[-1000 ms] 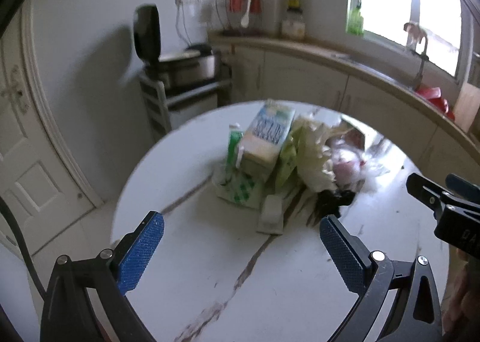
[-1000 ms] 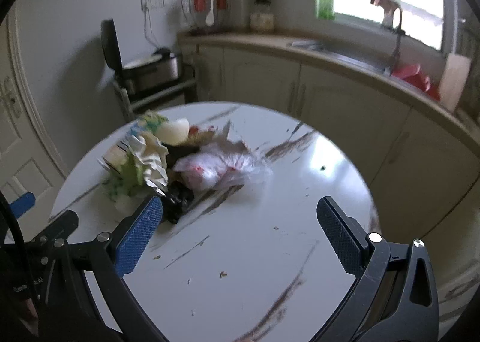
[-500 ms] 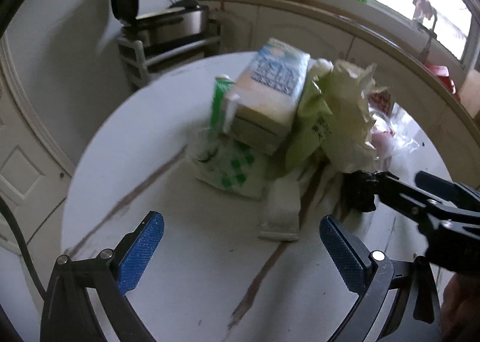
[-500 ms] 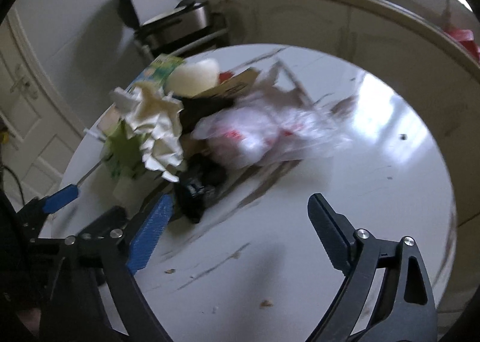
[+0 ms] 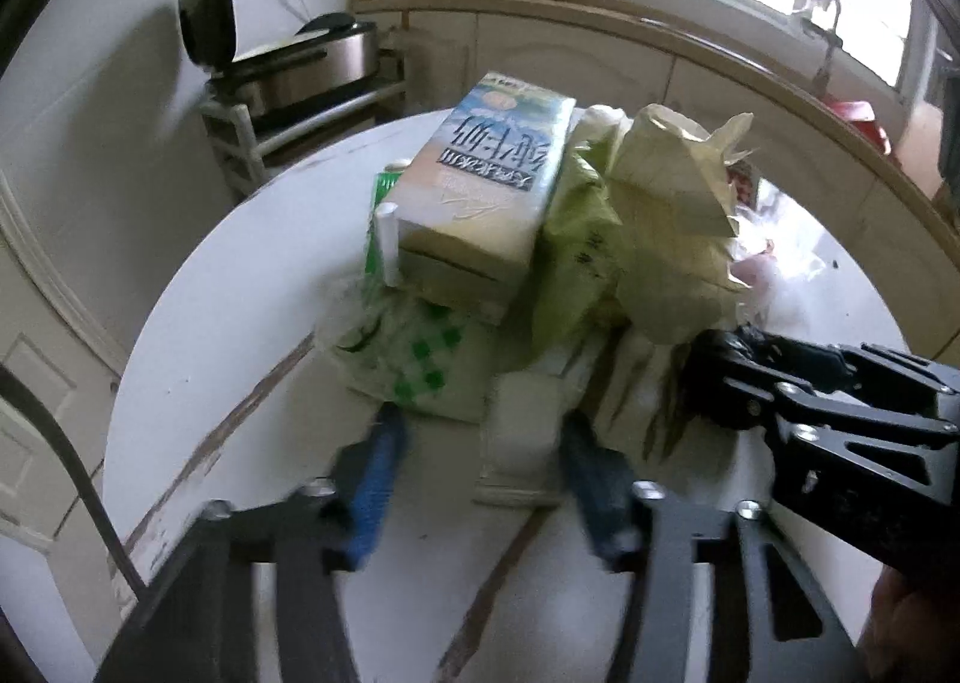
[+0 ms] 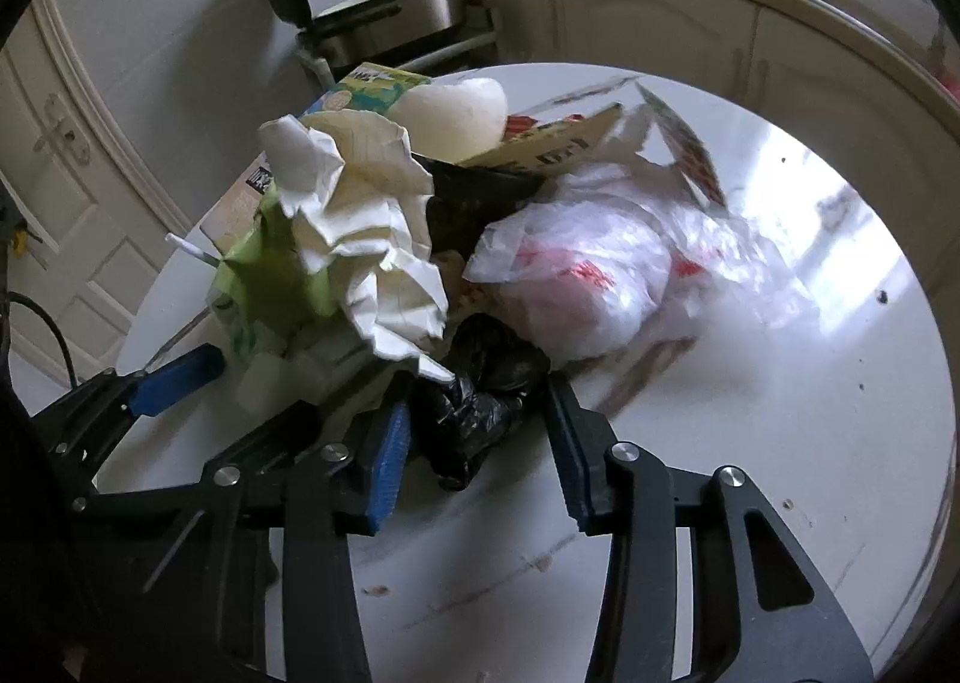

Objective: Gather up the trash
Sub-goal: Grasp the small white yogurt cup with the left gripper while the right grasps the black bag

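Note:
A heap of trash lies on the round white table (image 5: 240,353): a milk carton (image 5: 492,185), crumpled paper (image 5: 672,215), a green wrapper (image 5: 570,263) and a green-checked bag (image 5: 420,365). A small white packet (image 5: 519,443) lies at the near edge of the heap. My left gripper (image 5: 486,476) straddles it with jaws closing; a gap shows on the packet's left side. My right gripper (image 6: 480,443) is closing on a crumpled black plastic bag (image 6: 480,413), and both pads touch it. Behind it lies a white plastic bag with red print (image 6: 588,275).
A rice cooker with its lid up (image 5: 300,65) stands on a rack beyond the table. Cream cabinets under a counter (image 5: 600,41) curve along the back and right. A panelled door (image 6: 60,155) is at the left. The table's right half (image 6: 750,443) carries only crumbs.
Both grippers came down and in toward the heap. Their jaws went from wide open to narrow, the left around the white packet, the right onto the black bag.

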`<state>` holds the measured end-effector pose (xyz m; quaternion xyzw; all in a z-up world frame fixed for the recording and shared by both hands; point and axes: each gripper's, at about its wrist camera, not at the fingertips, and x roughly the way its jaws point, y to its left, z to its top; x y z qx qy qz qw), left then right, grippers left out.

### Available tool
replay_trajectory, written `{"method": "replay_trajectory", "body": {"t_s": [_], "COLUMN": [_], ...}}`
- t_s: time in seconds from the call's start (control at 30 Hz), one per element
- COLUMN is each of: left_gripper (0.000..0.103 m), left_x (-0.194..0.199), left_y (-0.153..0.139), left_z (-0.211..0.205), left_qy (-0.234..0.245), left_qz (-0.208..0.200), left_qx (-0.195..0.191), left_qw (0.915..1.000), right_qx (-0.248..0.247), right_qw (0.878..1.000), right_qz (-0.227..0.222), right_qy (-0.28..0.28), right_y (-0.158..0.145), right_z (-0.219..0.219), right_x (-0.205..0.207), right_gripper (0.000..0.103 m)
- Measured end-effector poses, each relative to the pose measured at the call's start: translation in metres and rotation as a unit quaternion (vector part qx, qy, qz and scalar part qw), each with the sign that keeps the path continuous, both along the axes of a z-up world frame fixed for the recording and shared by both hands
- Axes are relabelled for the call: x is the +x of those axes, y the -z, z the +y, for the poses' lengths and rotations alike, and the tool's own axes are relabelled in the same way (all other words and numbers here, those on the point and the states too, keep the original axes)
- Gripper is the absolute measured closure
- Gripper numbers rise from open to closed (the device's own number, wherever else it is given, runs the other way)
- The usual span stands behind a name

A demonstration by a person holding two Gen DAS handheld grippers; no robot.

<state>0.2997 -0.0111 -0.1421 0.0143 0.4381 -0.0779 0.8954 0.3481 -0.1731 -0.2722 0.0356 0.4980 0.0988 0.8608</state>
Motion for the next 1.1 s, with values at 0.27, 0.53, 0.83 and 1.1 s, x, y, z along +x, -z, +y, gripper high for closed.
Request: {"method": "replay_trajectory", "body": {"t_s": [0.27,0.53,0.83,1.1], "left_gripper": [0.083,0.083,0.087,0.081], "left_x": [-0.010,-0.032,-0.062,-0.062], "left_y": [0.010,0.013,-0.011,0.000], "left_z": [0.012,0.021,-0.014,-0.033], "left_qy": [0.012,0.027,0.067,0.070], "left_qz": [0.001,0.006,-0.014,0.001], "left_qx": [-0.041,-0.060,-0.047,-0.003], "left_qw": [0.9991,0.9978,0.9965,0.9976], "right_qx": [0.017,0.049,0.060,0.069], "right_qw": [1.000,0.998,0.995,0.993], "right_qz": [-0.007,-0.021,-0.050,-0.049], "right_qy": [0.024,0.038,0.065,0.080], "right_y": [-0.007,-0.017,-0.031,-0.028], "right_z": [-0.032,-0.051,-0.092,-0.115], "right_x": [-0.034,-0.045,-0.077,-0.093], "right_gripper": [0.063,0.063,0.063,0.063]}}
